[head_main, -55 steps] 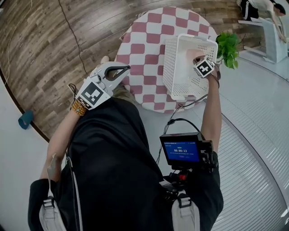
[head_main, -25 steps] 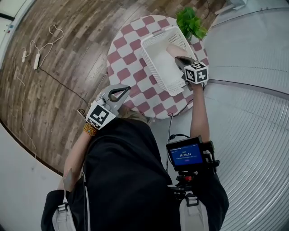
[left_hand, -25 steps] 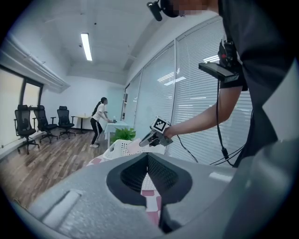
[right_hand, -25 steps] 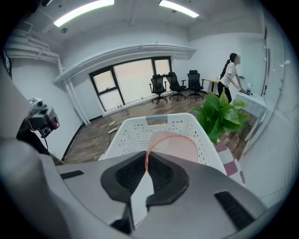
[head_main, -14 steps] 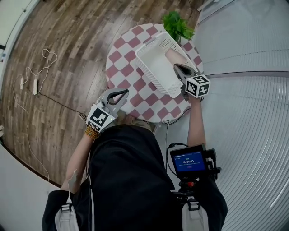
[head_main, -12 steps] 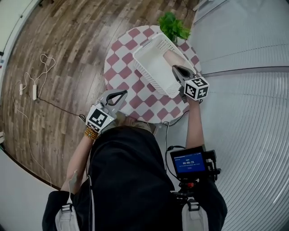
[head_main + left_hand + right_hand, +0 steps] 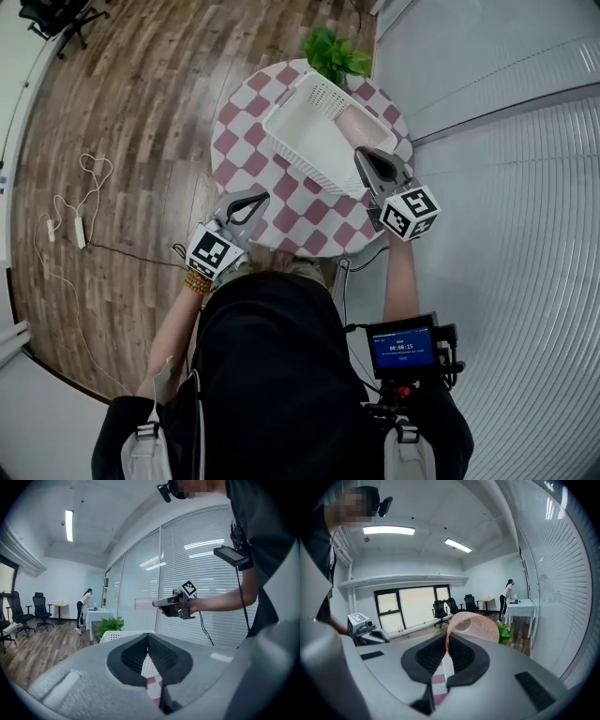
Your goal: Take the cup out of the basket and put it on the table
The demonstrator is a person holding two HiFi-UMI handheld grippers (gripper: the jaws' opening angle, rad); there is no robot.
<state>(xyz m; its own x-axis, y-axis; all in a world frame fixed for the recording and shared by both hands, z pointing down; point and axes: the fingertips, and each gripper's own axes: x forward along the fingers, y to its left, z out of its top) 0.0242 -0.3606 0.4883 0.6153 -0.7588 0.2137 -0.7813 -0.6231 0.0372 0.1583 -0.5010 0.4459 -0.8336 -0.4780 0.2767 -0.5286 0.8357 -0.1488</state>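
A translucent pink cup (image 7: 353, 126) hangs in the air over the right edge of the white basket (image 7: 302, 142), which stands on the round checkered table (image 7: 237, 124). My right gripper (image 7: 361, 155) is shut on the cup's rim; in the right gripper view the cup (image 7: 474, 627) lies on its side with its rim pinched between the jaws of the right gripper (image 7: 446, 640). The left gripper view shows the cup (image 7: 142, 604) held well above the basket (image 7: 123, 635). My left gripper (image 7: 246, 203) is shut and empty at the table's near edge.
A green potted plant (image 7: 332, 52) stands at the table's far edge behind the basket. White cables and a power strip (image 7: 66, 225) lie on the wooden floor to the left. A blind-covered glass wall runs close on the right. A person (image 7: 84, 609) stands at a distant table.
The right gripper has risen with the cup, from low inside the basket to above its right edge. The left gripper has stayed by the table's near edge.
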